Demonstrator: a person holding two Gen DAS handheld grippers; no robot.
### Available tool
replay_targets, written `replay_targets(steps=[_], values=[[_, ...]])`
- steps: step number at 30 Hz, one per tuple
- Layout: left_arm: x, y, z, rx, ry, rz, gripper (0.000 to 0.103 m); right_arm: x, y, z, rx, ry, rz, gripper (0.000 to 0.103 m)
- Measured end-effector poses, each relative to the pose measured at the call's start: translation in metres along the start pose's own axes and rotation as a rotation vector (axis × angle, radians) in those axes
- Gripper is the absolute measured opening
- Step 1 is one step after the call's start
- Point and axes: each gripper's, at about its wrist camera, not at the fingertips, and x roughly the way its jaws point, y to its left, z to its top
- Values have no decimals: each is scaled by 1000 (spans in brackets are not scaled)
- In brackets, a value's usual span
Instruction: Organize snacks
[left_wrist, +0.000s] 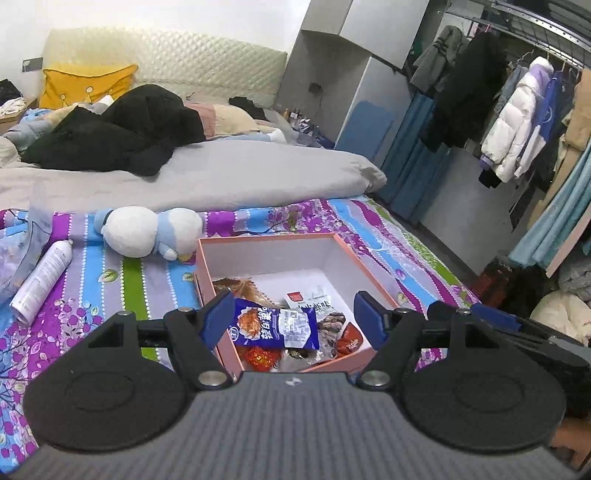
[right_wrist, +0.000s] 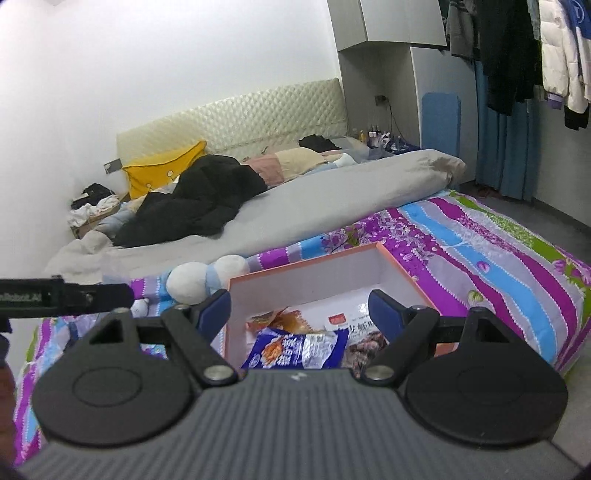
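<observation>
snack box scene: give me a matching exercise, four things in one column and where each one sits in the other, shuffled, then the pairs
Things:
1. blue snack packet
2. white spray can
3. plush toy
4. yellow pillow

Places:
A. leaning against the headboard
B. lying on the patterned sheet, just beyond the box's far left corner
C. inside the pink box, on top of other packets
D. lying on its side on the sheet, far left of the box

Pairs: 1-C, 2-D, 3-B, 4-A

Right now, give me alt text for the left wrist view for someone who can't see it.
The open left gripper hovers over a pink box of snack packets, a blue packet on top. The box sits on a striped bedspread beside a plush toy and spray can.
</observation>
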Motion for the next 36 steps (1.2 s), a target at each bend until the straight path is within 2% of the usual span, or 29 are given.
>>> replay_targets(steps=[9, 16, 28, 36], values=[[-31, -6, -27, 31, -43, 14, 79, -29, -1, -25, 22, -38, -12, 83], [-40, -11, -41, 49, -48, 32, 80, -33, -5, -45, 36, -14, -11, 83], [-29, -5, -56, 64, -45, 40, 81, -31, -9, -64, 31, -22, -34, 83], [-17, -6, -62, 126, -50, 42, 81, -32, -8, -67, 11, -58, -35, 83]])
